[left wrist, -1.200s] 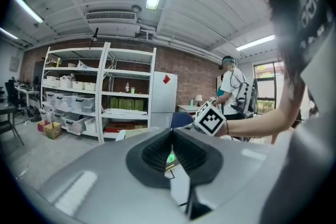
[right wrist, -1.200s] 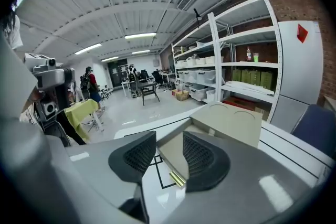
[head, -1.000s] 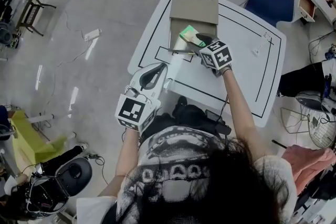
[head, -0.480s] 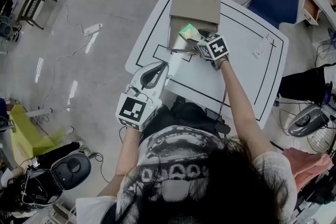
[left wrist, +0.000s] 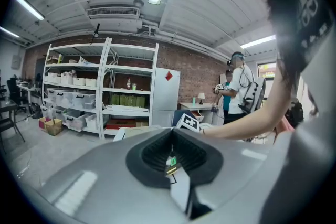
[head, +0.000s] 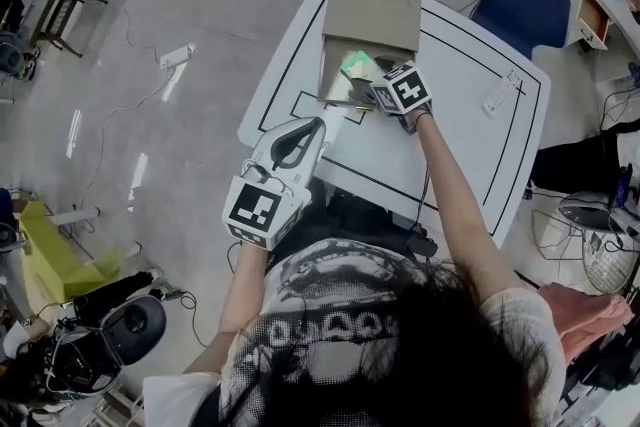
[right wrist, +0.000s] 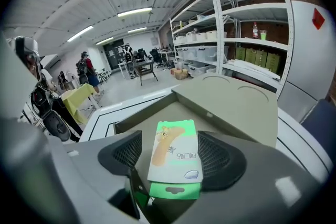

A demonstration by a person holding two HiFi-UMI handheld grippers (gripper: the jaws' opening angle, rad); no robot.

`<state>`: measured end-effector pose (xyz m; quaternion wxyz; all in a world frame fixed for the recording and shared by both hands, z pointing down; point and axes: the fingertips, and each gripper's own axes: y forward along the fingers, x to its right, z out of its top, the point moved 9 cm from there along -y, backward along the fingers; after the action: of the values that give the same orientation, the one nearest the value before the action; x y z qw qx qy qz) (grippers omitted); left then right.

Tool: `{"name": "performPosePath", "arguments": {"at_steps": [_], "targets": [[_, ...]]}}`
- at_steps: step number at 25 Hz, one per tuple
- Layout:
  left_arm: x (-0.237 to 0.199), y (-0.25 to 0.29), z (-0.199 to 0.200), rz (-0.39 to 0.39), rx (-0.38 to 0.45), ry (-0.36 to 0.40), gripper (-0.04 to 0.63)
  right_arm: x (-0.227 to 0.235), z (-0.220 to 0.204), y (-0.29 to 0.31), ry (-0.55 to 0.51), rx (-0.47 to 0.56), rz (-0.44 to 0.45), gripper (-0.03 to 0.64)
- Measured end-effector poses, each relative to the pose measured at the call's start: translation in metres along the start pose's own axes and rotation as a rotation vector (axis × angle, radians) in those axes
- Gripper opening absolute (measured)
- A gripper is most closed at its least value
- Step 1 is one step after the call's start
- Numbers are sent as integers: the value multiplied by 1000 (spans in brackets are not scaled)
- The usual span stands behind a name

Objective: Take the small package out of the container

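A small green and white package (right wrist: 175, 157) lies between the jaws of my right gripper (right wrist: 170, 155), over the open cardboard container (right wrist: 231, 102). The jaws are opening, and a gap shows beside the left pad (right wrist: 122, 152). In the head view the right gripper (head: 368, 82) reaches over the container (head: 370, 15) at the table's far side, with the package (head: 355, 66) at its tip. My left gripper (head: 308, 129) hovers at the table's near left edge, its fingertips together and nothing in them. In the left gripper view its jaws (left wrist: 172, 132) point toward the box.
The white table (head: 460, 125) has black outline markings and a small white object (head: 497, 93) on its right side. A blue chair (head: 525, 5) stands behind it. Shelving (left wrist: 100, 92) and a standing person (left wrist: 239, 92) are further back; clutter and cables lie on the floor at left.
My right gripper has shifted slightly up and left over the container with the package. The left gripper has barely moved.
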<state>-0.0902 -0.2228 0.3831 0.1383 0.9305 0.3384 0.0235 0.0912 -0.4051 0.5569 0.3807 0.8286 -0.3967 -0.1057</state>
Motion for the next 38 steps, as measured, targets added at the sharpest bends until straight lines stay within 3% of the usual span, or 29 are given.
{"name": "performPosePath", "arguments": {"at_steps": [13,21,26,38], "targets": [[-49,-8,2,-26,-15,-1,0,-8,-2,36,-56,-171,-60,357],[-75,-17,-2,-34,-23,-14,0,-14,-1,41,-65,-164,-92,359],[-90,-24,-1,-41,-21,-20,0,-16,8,30,2,-105,-141,357],[-111,-26,-3,-101,-25,-20,0,-59,45,-37,78,145,-194,357]]}}
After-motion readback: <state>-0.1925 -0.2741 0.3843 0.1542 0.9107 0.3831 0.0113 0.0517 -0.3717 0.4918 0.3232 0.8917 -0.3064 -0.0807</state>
